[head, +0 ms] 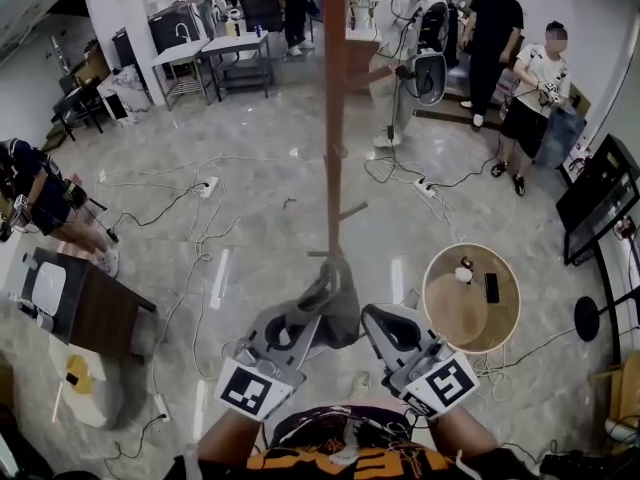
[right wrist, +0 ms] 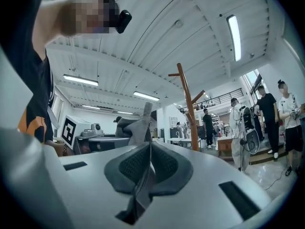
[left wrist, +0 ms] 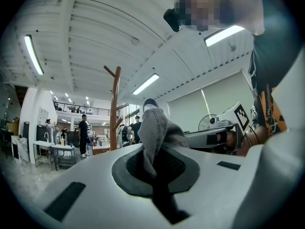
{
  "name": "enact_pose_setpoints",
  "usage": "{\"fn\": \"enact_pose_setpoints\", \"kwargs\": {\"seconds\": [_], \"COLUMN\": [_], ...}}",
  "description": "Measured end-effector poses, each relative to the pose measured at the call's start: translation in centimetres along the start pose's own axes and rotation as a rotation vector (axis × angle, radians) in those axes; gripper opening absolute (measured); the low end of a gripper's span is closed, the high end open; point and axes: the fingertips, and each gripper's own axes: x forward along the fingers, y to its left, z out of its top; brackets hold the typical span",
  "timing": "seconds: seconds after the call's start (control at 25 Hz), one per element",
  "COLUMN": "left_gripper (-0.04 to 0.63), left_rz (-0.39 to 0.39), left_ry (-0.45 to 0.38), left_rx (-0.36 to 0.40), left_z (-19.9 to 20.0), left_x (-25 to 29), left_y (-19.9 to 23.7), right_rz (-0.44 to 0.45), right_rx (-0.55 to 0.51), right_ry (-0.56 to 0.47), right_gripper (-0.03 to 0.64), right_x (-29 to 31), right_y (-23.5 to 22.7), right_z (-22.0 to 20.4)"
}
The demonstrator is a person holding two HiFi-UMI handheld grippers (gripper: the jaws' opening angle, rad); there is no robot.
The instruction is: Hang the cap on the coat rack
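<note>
The grey cap (head: 338, 303) is hanging in the lower middle of the head view, right against the lower part of the wooden coat rack (head: 334, 118), and both tools are carrying it. The left tool (head: 298, 326) is clenching a thick fold of the cap's fabric, which is rising from between its pads in the left gripper view; the right tool (head: 380, 320) is pinching a thin edge of the same cap, its jaws nearly meeting on it.

The step in hand is probably raising the cap to a peg; the short peg (head: 352, 211) is jutting right of the pole at mid-frame, and higher pegs are branching near the top. Doing it well likely means keeping the two tools apart so the crown is gaping, sliding it over the peg's tip, and letting go only once the peg is bearing the weight.

Nothing is standing between cap and pole; a round tabletop (head: 470, 298) is sitting at lower right, cables (head: 200, 238) are trailing over the floor at left, and bystanders (head: 495, 38) are waiting at upper right, well apart.
</note>
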Motion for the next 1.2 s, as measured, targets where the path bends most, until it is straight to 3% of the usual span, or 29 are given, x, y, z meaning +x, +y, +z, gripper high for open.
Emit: {"fn": "enact_pose_setpoints", "kwargs": {"seconds": [0.16,0.36,0.76,1.2], "left_gripper": [0.030,0.031,0.030,0.031], "left_rz": [0.036,0.068,0.033,0.056], "left_ry": [-0.014,-0.017,0.009,0.048], "left_rx": [0.014,0.017,0.036,0.049], "left_z": [0.6,0.4,0.7,0.5], "left_x": [3.5,6.1,8.8,13.2], "left_y": [1.1,2.9,7.4,10.9], "right_rz": [0.045,0.075,0.023,-0.006], "right_rx": [0.010,0.014,0.027,0.038], "right_ry": [-0.050,-0.038,-0.026,-0.017], "right_gripper": [0.021,0.021,0.021,0.023], "right_x": [0.7,2.7,6.7,7.6], "right_y": [-3.8,-6.9,-9.4,-11.3], "right_z": [0.9,0.5,0.3,-0.2]}}
